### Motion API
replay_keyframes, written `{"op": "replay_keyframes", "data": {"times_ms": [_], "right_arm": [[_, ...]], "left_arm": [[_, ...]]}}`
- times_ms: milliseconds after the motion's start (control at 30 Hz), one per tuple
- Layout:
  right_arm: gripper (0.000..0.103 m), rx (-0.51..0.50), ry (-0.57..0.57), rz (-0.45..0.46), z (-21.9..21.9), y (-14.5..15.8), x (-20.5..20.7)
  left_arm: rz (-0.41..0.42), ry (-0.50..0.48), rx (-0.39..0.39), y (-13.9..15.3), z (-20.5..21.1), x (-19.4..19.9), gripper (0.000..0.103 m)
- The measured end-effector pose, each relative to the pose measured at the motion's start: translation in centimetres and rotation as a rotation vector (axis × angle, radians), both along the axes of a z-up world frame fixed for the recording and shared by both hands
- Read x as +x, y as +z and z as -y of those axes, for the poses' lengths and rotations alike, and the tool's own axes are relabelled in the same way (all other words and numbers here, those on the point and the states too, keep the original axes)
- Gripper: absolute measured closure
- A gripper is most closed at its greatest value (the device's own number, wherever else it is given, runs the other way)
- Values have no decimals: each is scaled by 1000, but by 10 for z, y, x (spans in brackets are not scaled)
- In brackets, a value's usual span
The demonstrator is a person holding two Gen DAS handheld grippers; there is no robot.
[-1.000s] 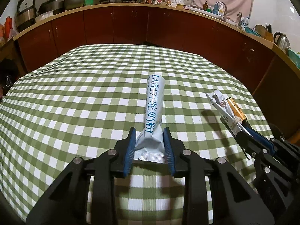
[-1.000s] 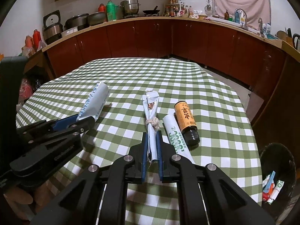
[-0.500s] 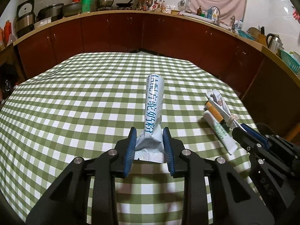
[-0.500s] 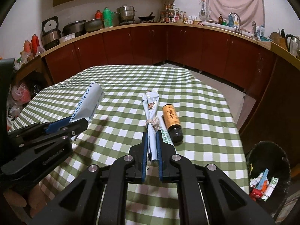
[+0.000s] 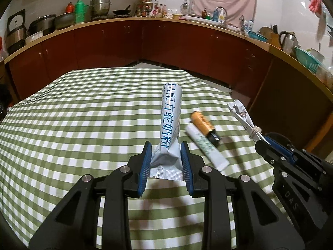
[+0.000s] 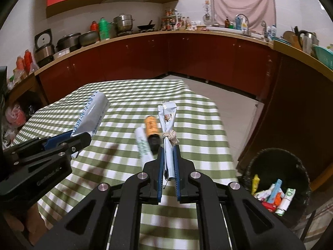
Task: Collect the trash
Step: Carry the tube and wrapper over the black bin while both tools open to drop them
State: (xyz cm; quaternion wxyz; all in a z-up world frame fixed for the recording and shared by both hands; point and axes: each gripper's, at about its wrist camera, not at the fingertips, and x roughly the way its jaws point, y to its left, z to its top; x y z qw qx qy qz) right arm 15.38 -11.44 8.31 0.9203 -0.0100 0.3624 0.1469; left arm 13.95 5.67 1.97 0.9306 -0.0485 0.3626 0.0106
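My left gripper (image 5: 165,152) is shut on the crimped end of a silver-blue powder sachet (image 5: 169,120), which sticks out forward above the checked table (image 5: 83,125). My right gripper (image 6: 168,152) is shut on a thin silver wrapper tied with string (image 6: 167,125); it shows at the right of the left wrist view too, as the tied wrapper (image 5: 242,116). On the cloth between them lie a small orange-labelled bottle (image 5: 205,126) and a white tube (image 5: 206,148), side by side. From the right wrist view the left gripper (image 6: 80,139) and its sachet (image 6: 91,114) are at the left.
A black trash bin (image 6: 276,179) stands on the floor off the table's right edge, with several wrappers inside. Dark red cabinets (image 5: 166,41) and a cluttered counter ring the room. A hand (image 6: 14,225) shows at the lower left under the left gripper.
Both grippers have lifted and drawn back toward the table's right edge with their wrappers. The bottle and tube, which lay ahead of the right gripper, now show left of it. The bin shows more fully.
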Motion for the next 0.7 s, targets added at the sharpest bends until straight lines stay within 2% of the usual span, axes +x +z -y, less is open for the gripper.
{"op": "replay_keyframes", "data": {"times_ms": [333,700], "right_arm": [[93,2,-95,18,48,3,-8],[93,1,-216,33,111,4,-15]], "left_arm": [[14,-90,11,5,52,10,75],[31,-218,29,6,130,22,75]]}}
